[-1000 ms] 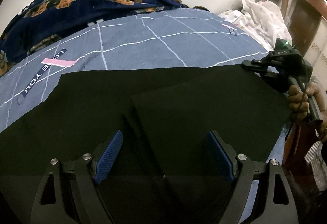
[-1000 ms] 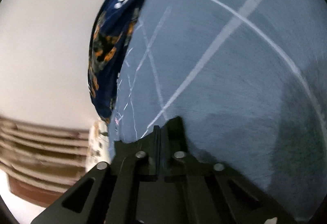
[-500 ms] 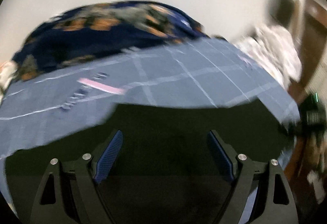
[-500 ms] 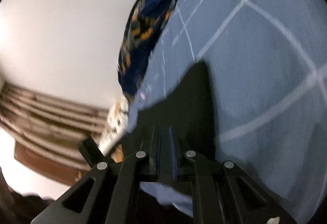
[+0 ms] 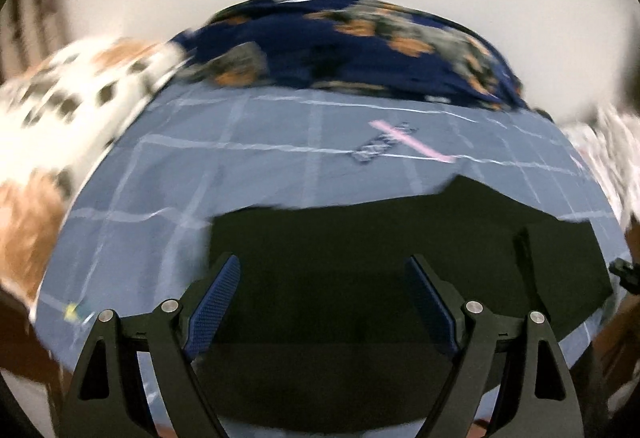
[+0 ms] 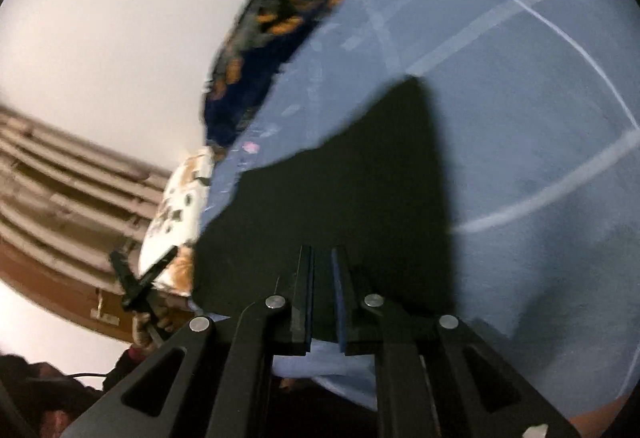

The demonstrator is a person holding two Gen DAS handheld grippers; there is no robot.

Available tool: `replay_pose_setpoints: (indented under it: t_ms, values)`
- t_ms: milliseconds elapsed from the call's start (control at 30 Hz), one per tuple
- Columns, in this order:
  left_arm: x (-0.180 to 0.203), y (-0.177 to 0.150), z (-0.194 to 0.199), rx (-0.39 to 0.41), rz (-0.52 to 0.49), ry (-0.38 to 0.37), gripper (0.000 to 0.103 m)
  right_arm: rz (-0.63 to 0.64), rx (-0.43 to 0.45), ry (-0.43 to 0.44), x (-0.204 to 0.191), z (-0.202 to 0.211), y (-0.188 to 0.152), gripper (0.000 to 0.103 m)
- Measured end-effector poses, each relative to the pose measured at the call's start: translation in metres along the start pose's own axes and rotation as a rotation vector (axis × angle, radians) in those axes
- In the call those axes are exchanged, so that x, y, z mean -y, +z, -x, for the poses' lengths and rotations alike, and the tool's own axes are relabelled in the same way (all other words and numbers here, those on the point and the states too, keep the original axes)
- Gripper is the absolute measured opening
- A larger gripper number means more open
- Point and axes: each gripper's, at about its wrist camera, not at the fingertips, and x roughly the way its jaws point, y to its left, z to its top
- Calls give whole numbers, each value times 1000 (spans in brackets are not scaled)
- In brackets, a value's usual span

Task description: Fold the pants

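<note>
Black pants (image 5: 400,238) lie flat and folded on the blue-grey checked sheet (image 5: 240,166). My left gripper (image 5: 322,262) hovers open above their left part, nothing between its blue pads (image 5: 218,290). In the right wrist view the pants (image 6: 340,178) stretch away from my right gripper (image 6: 322,250). Its jaws are opening and stand a narrow gap apart, and I see no cloth pinched between them. The left gripper (image 6: 136,278) shows there at the far end, held by a hand (image 6: 156,322). The right gripper (image 5: 624,274) peeks in at the left view's right edge.
A navy blanket with orange print (image 5: 360,50) is heaped along the far side by the white wall. A white and brown spotted cloth (image 5: 60,110) lies at the left, a white patterned one (image 5: 612,158) at the right. Brown slatted wood (image 6: 60,178) stands beyond the bed.
My left gripper swung left along the pants and rose, still open. My right gripper rolled, drew back from the pants' edge, and its shut jaws parted slightly.
</note>
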Motion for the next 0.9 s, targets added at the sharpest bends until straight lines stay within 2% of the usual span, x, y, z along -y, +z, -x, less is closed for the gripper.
replay_pose_setpoints:
  t_ms: [33, 100, 167, 300, 367, 467, 533, 567, 633, 767, 833, 900]
  values:
    - [-14, -2, 5, -2, 25, 17, 84, 19, -11, 19, -12, -5, 1, 18]
    - [-43, -6, 13, -8, 73, 56, 84, 60, -44, 57, -40, -24, 1, 31]
    - [-70, -14, 17, -47, 113, 53, 84, 75, -78, 90, -60, -42, -1, 33]
    - [-97, -38, 10, -150, 156, -20, 80, 70, -151, 155, -86, -81, -12, 39]
    - [-104, -51, 0, -201, 171, -58, 68, 67, -184, 170, -95, -99, -20, 40]
    - [-111, -60, -9, -221, 210, -113, 66, 61, -229, 159, -100, -118, -32, 40]
    - [-112, -61, -16, -231, 238, -183, 66, 51, -247, 154, -102, -125, -38, 40]
    - [-110, -61, -20, -235, 235, -212, 66, 50, -250, 149, -103, -126, -40, 40]
    - [-103, -58, -25, -231, 199, -224, 66, 52, -252, 143, -104, -127, -44, 40]
    - [-86, -54, -36, -262, 132, -297, 66, 33, -244, 138, -105, -128, -47, 48]
    - [-75, -49, -39, -263, 76, -295, 66, 25, -241, 136, -104, -129, -47, 48]
    - [-69, -43, -38, -231, 35, -299, 66, 18, -242, 137, -103, -131, -48, 50]
